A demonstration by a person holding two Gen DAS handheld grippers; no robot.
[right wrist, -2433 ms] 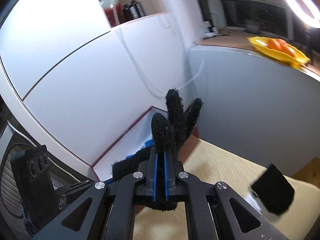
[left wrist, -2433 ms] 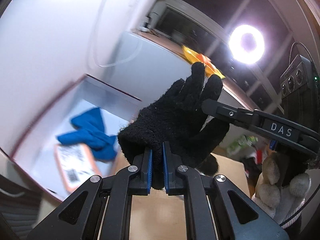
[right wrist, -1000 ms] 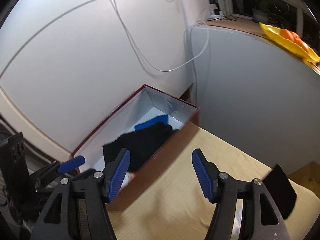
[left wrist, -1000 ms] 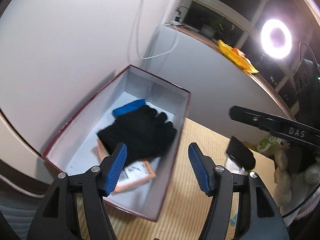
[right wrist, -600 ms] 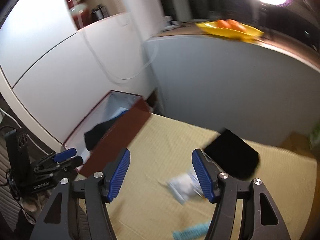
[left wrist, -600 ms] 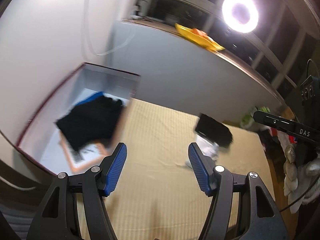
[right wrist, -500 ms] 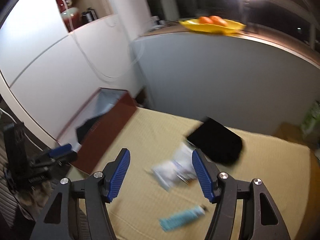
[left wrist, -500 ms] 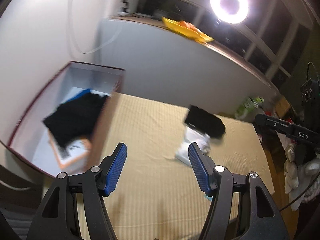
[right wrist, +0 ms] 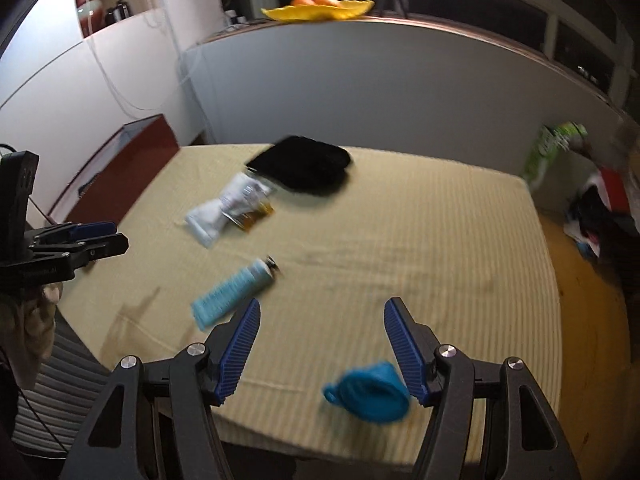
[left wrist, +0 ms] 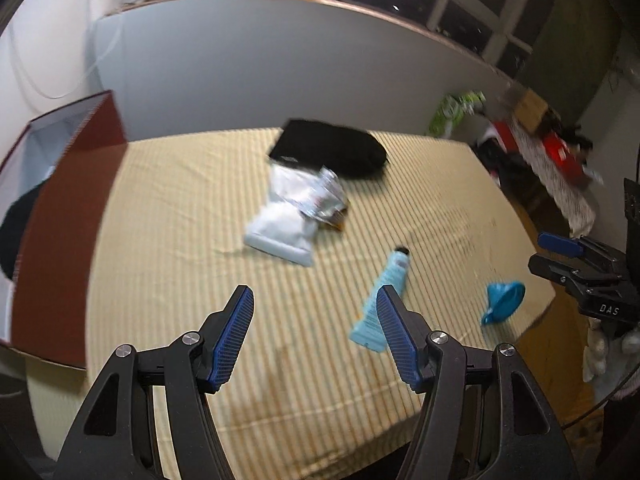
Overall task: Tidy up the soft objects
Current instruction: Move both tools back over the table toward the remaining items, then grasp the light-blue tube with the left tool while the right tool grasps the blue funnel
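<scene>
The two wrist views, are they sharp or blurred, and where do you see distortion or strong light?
Left wrist view: the white packet and black pouch are smeared by motion blur, while the left gripper stays sharp; fisheye bends the table edge. Right wrist view: the blue funnel and light blue tube are blurred, the right gripper crisp; corners are dark, with no glare.

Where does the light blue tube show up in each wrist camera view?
Left wrist view: the light blue tube lies right of centre on the mat, partly behind the left claw's right finger.
Right wrist view: the tube lies left of centre, just above the right claw's left finger.
Shared landmark: the black pouch at the mat's far side.
</scene>
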